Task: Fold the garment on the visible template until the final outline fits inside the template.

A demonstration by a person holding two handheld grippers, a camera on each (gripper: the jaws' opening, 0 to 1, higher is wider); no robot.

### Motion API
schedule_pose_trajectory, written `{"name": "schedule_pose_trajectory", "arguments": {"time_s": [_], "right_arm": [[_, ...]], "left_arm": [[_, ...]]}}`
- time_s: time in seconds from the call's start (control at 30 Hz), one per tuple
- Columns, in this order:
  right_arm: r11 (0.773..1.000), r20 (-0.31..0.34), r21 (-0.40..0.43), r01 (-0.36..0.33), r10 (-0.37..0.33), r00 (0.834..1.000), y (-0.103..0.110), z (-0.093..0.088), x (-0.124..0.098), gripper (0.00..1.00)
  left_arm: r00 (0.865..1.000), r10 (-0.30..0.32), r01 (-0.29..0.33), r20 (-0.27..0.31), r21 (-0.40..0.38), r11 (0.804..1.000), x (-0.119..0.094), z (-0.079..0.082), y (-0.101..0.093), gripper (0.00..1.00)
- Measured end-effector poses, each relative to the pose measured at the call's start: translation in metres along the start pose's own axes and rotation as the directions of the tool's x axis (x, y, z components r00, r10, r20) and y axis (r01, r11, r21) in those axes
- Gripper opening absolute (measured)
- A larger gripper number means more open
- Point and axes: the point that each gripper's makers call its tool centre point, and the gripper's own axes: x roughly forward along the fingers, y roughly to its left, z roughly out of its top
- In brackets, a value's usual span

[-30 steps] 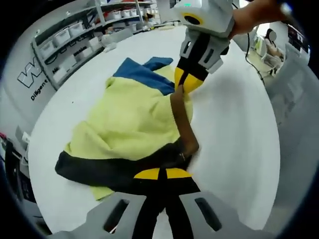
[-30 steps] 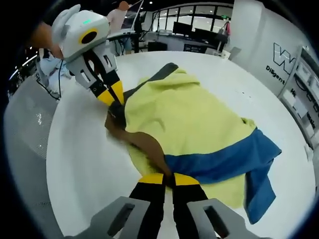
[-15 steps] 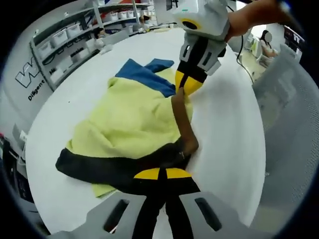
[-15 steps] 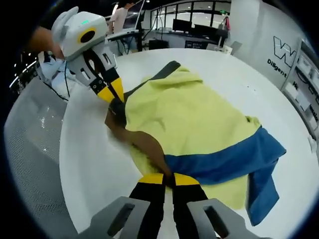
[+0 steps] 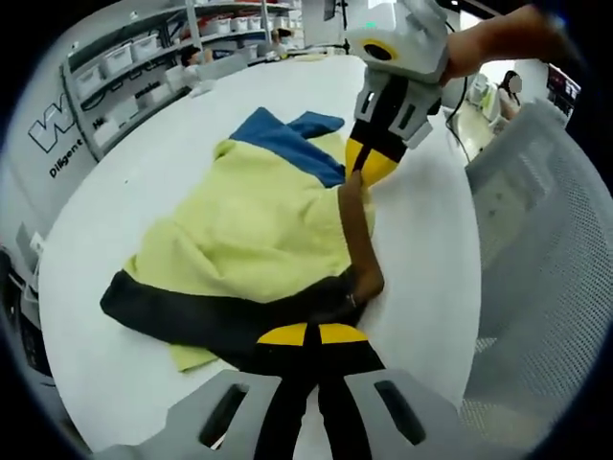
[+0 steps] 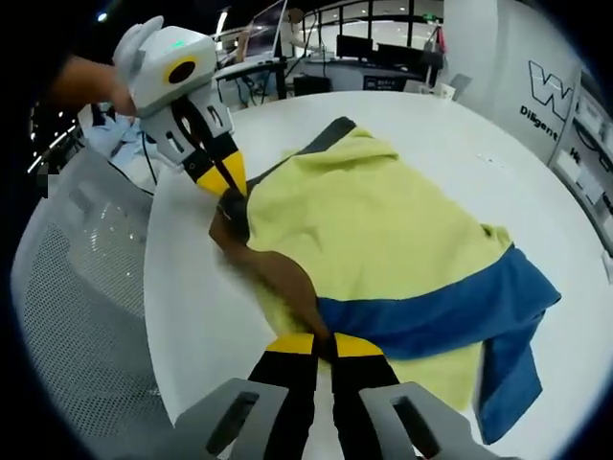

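A yellow garment [image 5: 254,235] with a blue band [image 5: 287,144] and a dark band [image 5: 201,321] lies spread on a white round table [image 5: 421,259]; a brown strip [image 5: 359,230] runs along one edge of it, stretched between the two grippers.

In the left gripper view, the left gripper [image 5: 306,335] rises from 6 o'clock with its yellow-tipped jaws pressed together on the dark-band end of the garment, where the brown strip begins. The right gripper [image 5: 369,165] comes down from 1 o'clock, tilted toward the cloth, a person's hand [image 5: 498,38] behind it at the upper right — its jaws closed on the far end of the brown strip, beside the blue band.

In the right gripper view, the garment [image 6: 374,230] fills the table's [image 6: 192,287] middle, blue band [image 6: 431,311] at 4 o'clock, dark band [image 6: 316,139] at 12 o'clock. The right gripper [image 6: 314,343] pinches the strip's [image 6: 283,283] end at 6 o'clock, jaws tight together. The left gripper [image 6: 227,182] enters from 10 o'clock, angled down — jaws clamped on the cloth's near corner.

A mesh chair [image 6: 86,326] stands just beside the table at 8 o'clock. Shelves with bins [image 5: 144,57] sit behind the table at 11 o'clock in the left gripper view.
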Motion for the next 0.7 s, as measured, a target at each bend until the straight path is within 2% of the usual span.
{"name": "schedule_pose_trajectory", "arguments": {"time_s": [0.6, 0.7], "right_arm": [[0.996, 0.003, 0.024, -0.089, 0.089, 0.996, 0.047, -0.009, -0.016, 0.00], [0.993, 0.006, 0.036, -0.112, 0.112, 0.994, 0.057, -0.009, -0.021, 0.00]], "left_arm": [[0.998, -0.064, 0.063, -0.023, -0.051, 0.997, -0.021, -0.017, -0.032, 0.03], [0.996, -0.084, 0.082, -0.021, -0.085, 0.993, -0.027, -0.018, -0.038, 0.03]]}}
